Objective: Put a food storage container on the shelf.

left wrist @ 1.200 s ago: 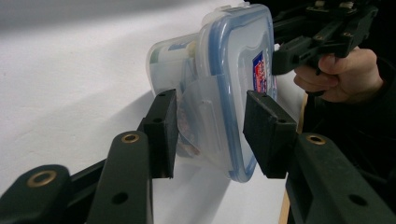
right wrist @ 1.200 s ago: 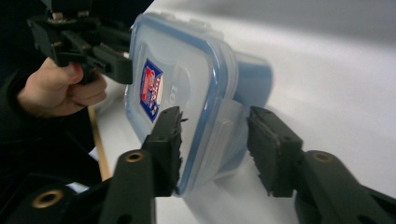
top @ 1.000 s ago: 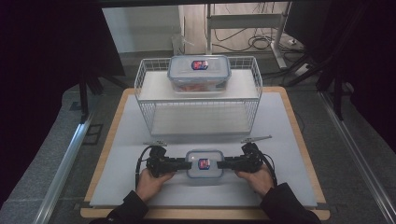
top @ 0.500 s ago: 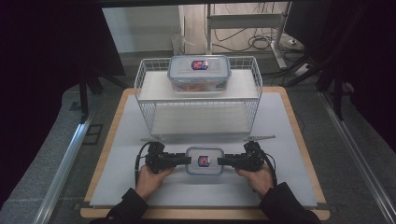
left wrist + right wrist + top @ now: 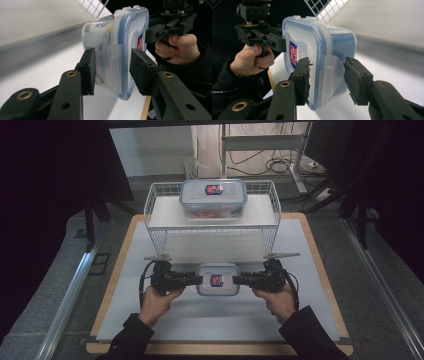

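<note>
Two black handheld grippers are seen: the left gripper (image 5: 192, 279) and the right gripper (image 5: 241, 280), each built from blocky black parts with a thin black cable looped beside it. In the gripper views, each jaw arm is shown as matte black with brass-coloured ringed holes (two are visible on some arms), and is tipped by a thick black foam-like pad (image 5: 302, 75), frayed at the edges on the right gripper. A grey three-cornered plate (image 5: 281, 254) is carried near each gripper. Dark sleeves (image 5: 310, 332) are worn to the wrists.
</note>
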Demonstrator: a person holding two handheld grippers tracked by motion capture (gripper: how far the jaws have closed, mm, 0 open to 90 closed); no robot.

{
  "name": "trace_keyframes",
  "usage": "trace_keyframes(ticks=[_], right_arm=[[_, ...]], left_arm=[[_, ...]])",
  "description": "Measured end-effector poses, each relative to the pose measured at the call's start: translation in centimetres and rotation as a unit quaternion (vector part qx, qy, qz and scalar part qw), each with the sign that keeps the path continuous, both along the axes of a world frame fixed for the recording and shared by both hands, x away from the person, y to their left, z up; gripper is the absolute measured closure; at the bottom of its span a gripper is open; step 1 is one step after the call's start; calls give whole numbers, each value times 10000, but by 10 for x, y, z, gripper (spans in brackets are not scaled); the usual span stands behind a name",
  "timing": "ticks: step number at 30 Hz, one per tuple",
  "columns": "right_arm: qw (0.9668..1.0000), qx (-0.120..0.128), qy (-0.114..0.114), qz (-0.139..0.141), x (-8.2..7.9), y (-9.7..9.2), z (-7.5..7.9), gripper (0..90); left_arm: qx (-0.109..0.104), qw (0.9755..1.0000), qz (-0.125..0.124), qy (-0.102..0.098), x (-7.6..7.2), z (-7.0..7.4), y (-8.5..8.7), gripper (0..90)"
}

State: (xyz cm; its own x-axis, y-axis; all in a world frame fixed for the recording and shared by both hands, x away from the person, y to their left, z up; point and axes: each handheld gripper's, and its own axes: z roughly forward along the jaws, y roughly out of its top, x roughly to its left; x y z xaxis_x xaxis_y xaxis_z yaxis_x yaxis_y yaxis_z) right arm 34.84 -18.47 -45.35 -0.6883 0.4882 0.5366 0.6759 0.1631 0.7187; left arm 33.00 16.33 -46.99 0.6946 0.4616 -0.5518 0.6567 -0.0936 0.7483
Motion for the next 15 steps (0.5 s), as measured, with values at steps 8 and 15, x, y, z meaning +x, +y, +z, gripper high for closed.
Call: trace_keyframes(ticks=[8, 15], right_arm=[[9996, 202, -177, -28, 14, -1, 33, 580], [9994, 235, -253, -67, 21, 0, 49, 578]], left_arm=[[-121, 9998, 24, -161, 9, 25, 2, 575], [-111, 9996, 82, -262, 17, 46, 2, 576]])
